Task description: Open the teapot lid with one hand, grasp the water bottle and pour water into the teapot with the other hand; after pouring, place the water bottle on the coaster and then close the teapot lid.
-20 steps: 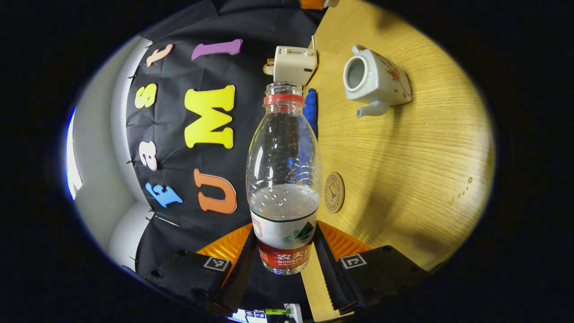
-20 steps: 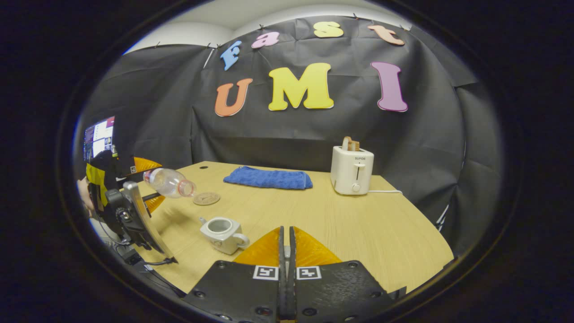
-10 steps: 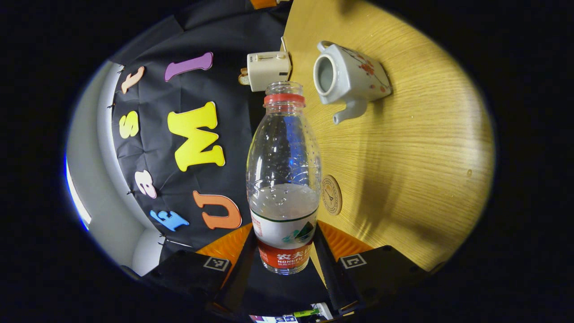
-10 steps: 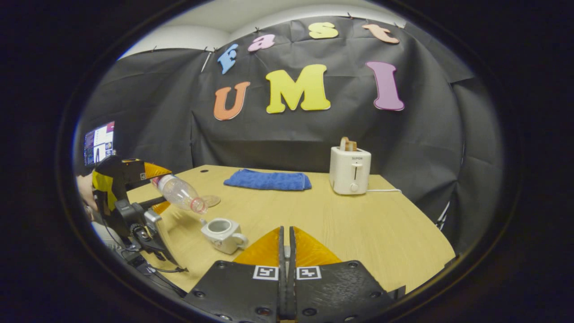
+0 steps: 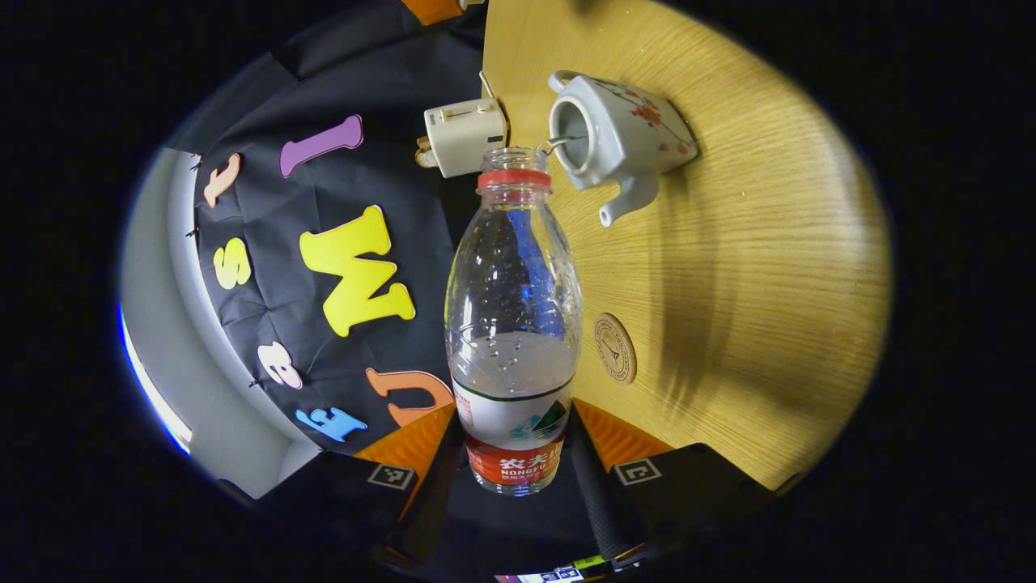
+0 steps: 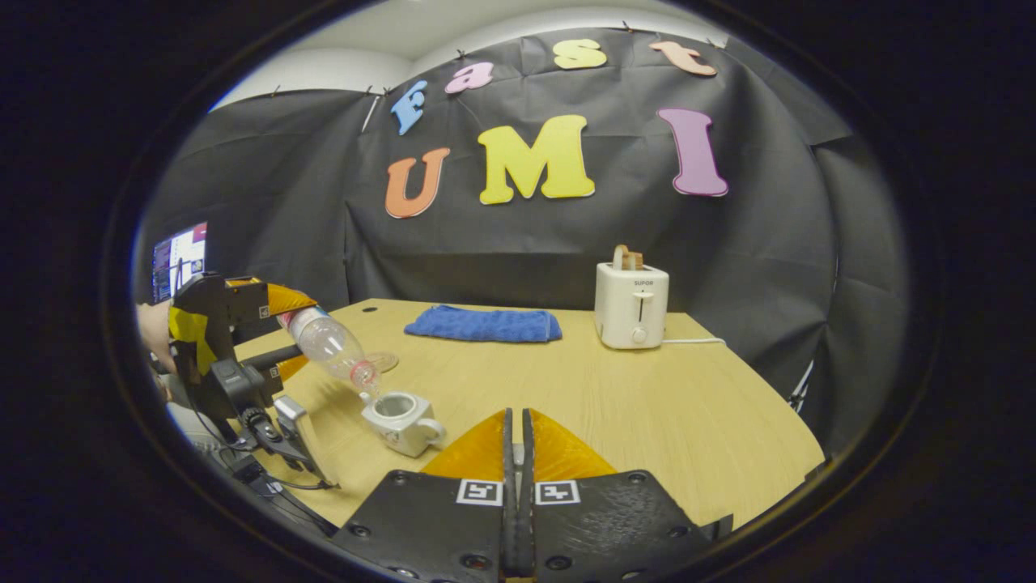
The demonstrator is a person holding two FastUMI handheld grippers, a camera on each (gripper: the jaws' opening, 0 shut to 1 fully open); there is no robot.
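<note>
Clear plastic sits pinched between the left tongs (image 5: 518, 465): both fingers press on the labelled lower part of the water bottle (image 5: 513, 324), whose long axis runs straight out from the tongs toward twelve o'clock in the left gripper view. The uncapped mouth lies just beside the open top of the teapot (image 5: 615, 138), which stands at about one o'clock from the neck, and a thin stream crosses from mouth to opening, so pouring appears to be under way. Seen from the right gripper view, the bottle (image 6: 332, 348) slopes neck-down over the teapot (image 6: 401, 421) on the wooden worktop (image 6: 647, 405). The coaster (image 5: 615, 348) lies on the worktop at about three o'clock from the bottle's waist, close to the left tongs, so that hand is the nearer one for the set-down. The right tongs (image 6: 516, 453) are pressed together; whether they pinch the lid cannot be told. A blue cloth (image 6: 484, 324) and a toaster (image 6: 632, 306) stand well apart at the far edge.
</note>
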